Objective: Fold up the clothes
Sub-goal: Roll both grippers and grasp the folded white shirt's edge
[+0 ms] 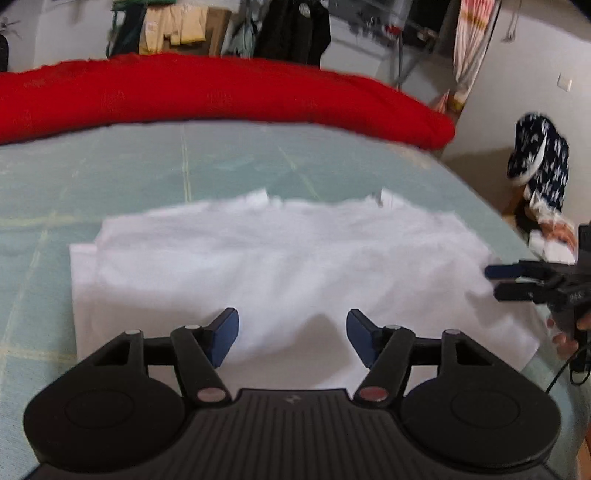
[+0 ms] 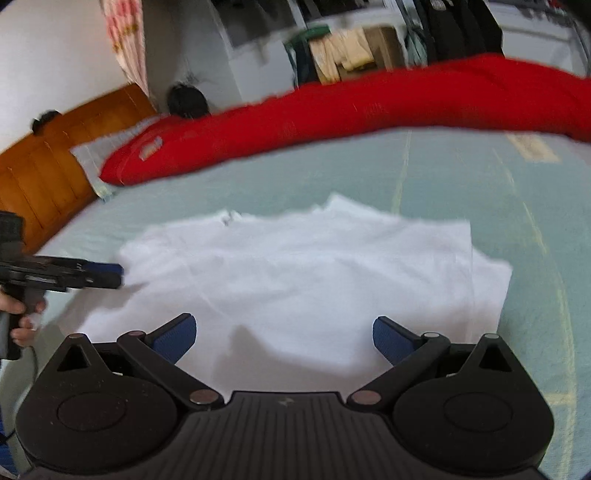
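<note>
I had the shirt lying flat on the bed, partly folded into a rough rectangle; its long axis ran side to side across both wrist views, parallel to the red bolster behind it; collar end seemed to point away from me toward the bolster, though blur made that hard to confirm; a folded layer stuck out along the left edge in the left view, and on the right in the right view; my left gripper hovered over the near hem, jaws spread apart, nothing between the pads; my right gripper also hovered at the near hem, jaws spread wide, empty; each tool showed up in the other's view at the shirt's side edge; there the fingers looked close together edge-on, so I went by each tool's own view; the shirt sat mid-bed, well apart from the bolster; wooden headboard at far left in the right view; hanging clothes beyond the bed; both frames motion-blurred.
</note>
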